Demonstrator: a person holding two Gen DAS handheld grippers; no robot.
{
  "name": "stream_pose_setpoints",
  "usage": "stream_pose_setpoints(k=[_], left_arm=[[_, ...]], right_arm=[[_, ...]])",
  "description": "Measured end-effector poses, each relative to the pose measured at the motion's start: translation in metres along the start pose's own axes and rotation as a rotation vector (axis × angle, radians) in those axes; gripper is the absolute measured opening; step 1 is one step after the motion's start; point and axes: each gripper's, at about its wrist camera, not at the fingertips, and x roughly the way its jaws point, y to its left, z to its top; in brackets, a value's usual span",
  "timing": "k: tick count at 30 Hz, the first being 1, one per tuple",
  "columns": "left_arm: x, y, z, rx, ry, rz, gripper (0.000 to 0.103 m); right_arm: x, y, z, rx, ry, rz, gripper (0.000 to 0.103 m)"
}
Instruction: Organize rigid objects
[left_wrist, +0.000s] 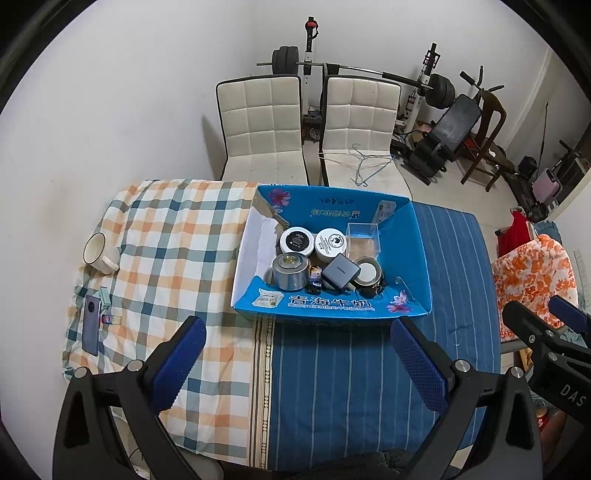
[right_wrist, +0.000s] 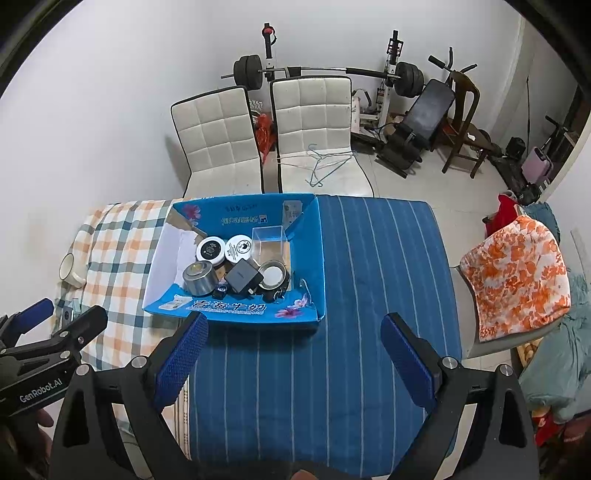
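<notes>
A blue cardboard box (left_wrist: 415, 258) (right_wrist: 312, 258) stands mid-table. It holds a black-lidded jar (left_wrist: 296, 239), a white-lidded jar (left_wrist: 330, 240), a clear plastic box (left_wrist: 364, 238), a silver tin (left_wrist: 290, 271), a grey charger (left_wrist: 340, 273) and a round tin (left_wrist: 366, 271). A cream mug (left_wrist: 98, 253), a phone (left_wrist: 91, 323) and a small pale item (left_wrist: 105, 295) lie on the checked cloth at left. My left gripper (left_wrist: 297, 354) is open and empty, in front of the box. My right gripper (right_wrist: 293, 349) is open and empty, in front of the box's right part.
The table wears a checked cloth (left_wrist: 177, 236) at left and a blue striped cloth (right_wrist: 369, 295) at right. Two white chairs (left_wrist: 262, 125) stand behind it. A chair with an orange floral cloth (right_wrist: 517, 280) is at right. Gym gear fills the far corner.
</notes>
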Motion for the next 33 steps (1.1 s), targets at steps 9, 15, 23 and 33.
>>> stream_pose_setpoints(k=[9, 15, 23, 33], left_arm=[[-0.0008, 0.0003, -0.0003, -0.001, -0.009, 0.005, 0.103], [-0.0005, 0.0022, -0.0012, -0.003, -0.013, 0.01, 0.103], [-0.001, 0.0053, -0.0007, -0.006, -0.009, 0.017, 0.103], [-0.0015, 0.004, 0.0002, -0.003, -0.005, 0.017, 0.103]], right_arm=[[-0.0018, -0.0009, 0.002, -0.003, -0.006, -0.008, 0.097], [-0.0005, -0.0006, 0.0007, -0.004, -0.004, -0.005, 0.097], [0.0012, 0.0002, -0.0016, -0.008, -0.002, -0.005, 0.097], [0.0042, 0.0005, -0.0026, -0.014, -0.005, -0.013, 0.097]])
